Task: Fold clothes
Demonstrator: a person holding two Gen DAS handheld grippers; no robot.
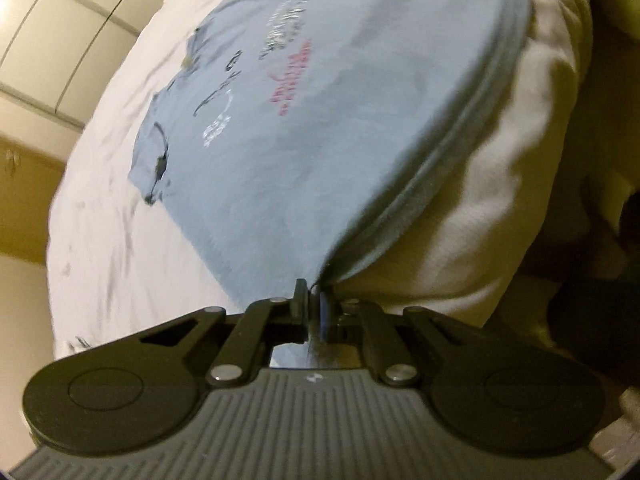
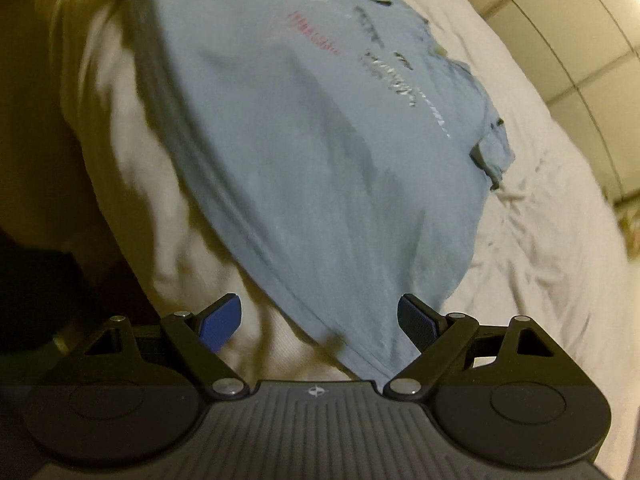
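A light blue T-shirt (image 1: pixel 320 128) is spread flat, print side up, on a bed covered w/ a wrinkled white sheet (image 1: pixel 116 216). Printed text in black, white and red is seen across the chest, too blurred to be read. The hem edge runs along the near side of the bed, where the sheet drops over the edge.

In the left wrist view, one hem corner of the shirt is pinched by the left hand-held gripper (image 1: pixel 314 300); its jaws are pressed nearly together w/ blue fabric caught between them. A short sleeve (image 1: pixel 154 168) is seen lying flat at the far left of the garment.

In the right wrist view, the right hand-held gripper (image 2: pixel 320 322) is held wide apart, w/ the other hem corner of the T-shirt (image 2: pixel 320 160) lying between its blue-padded fingers (image 2: pixel 222 322); no contact between pads and cloth can be made out. A sleeve (image 2: pixel 494 156) is seen bunched at the right edge of the shirt.

Beyond the bed, cream wardrobe panels (image 2: pixel 580 40) are visible. Both views are motion-blurred.
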